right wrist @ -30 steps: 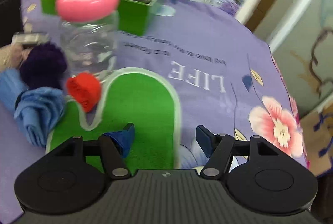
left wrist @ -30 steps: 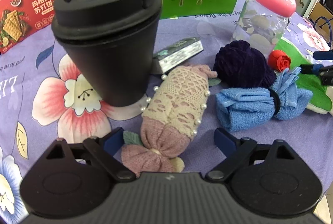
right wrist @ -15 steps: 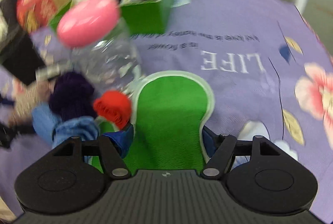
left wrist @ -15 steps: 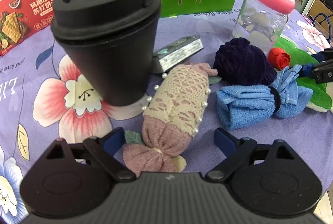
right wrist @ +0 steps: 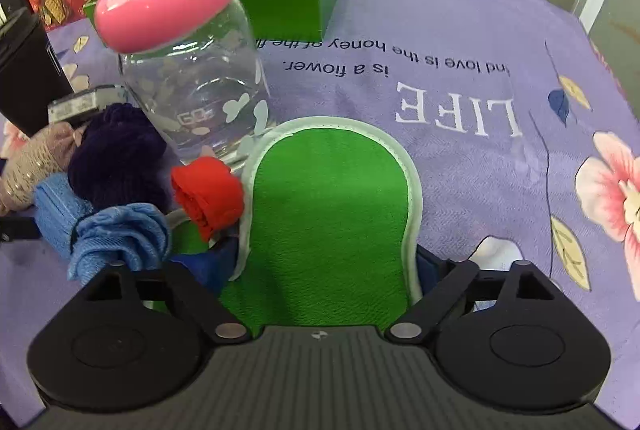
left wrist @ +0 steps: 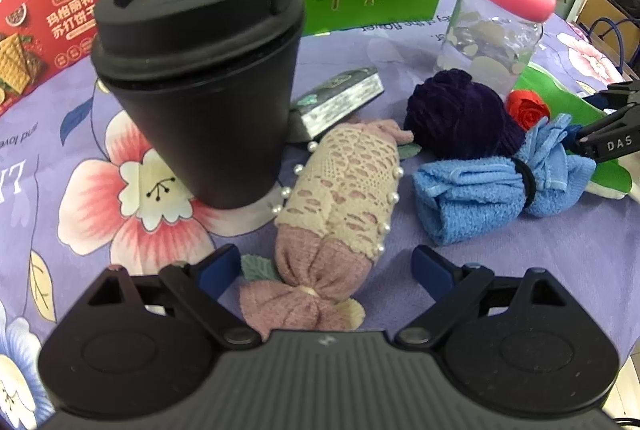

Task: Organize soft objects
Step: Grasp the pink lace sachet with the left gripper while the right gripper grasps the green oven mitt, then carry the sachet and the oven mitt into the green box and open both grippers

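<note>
My left gripper is open around the near end of a pink roll with cream lace and pearls. A blue rolled towel, a dark purple knit ball and a red fabric rose lie to its right. My right gripper is open, its fingers on either side of a green white-edged mitt; it shows at the right edge of the left wrist view. The rose, towel and purple ball lie left of the mitt.
A black lidded cup stands left of the lace roll. A glass jar with pink lid stands behind the rose. A green box holding soft items sits at the back. A red cracker box and a small book are also there.
My right gripper moved forward and left over the green mitt, which now lies between its fingers. My left gripper stayed over the lace roll.
</note>
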`<action>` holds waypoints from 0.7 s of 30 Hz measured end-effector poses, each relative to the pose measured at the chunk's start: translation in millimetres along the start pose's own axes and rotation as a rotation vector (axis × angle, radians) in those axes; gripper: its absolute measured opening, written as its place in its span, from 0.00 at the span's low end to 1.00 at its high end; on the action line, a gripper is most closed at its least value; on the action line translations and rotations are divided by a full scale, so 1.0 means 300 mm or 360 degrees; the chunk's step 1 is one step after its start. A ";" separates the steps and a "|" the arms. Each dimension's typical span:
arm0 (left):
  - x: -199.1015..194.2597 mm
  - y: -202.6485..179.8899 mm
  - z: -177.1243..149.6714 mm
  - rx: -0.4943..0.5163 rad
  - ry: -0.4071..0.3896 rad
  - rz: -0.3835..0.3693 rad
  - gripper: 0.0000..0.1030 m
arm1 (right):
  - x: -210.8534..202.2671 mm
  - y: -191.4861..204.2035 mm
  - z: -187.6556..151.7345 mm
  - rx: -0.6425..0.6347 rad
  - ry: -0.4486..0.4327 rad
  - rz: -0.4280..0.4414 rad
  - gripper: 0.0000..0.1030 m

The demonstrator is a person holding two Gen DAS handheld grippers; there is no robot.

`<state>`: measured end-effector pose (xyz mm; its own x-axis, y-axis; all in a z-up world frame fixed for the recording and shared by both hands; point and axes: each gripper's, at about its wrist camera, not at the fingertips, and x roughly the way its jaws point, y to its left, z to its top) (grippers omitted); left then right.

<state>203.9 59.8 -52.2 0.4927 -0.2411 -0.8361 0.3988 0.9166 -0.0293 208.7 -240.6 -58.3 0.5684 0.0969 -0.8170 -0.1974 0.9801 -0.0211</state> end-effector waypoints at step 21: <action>-0.250 -0.034 -0.088 -0.0202 -0.0074 -0.0079 0.43 | -0.293 -0.084 -0.185 -0.0020 -0.0353 0.0177 0.15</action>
<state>142.5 77.0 -3.7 0.5113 -0.2993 -0.8056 0.3240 0.9354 -0.1418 119.3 -283.5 -18.1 0.7039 0.2409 -0.6682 -0.2776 0.9592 0.0533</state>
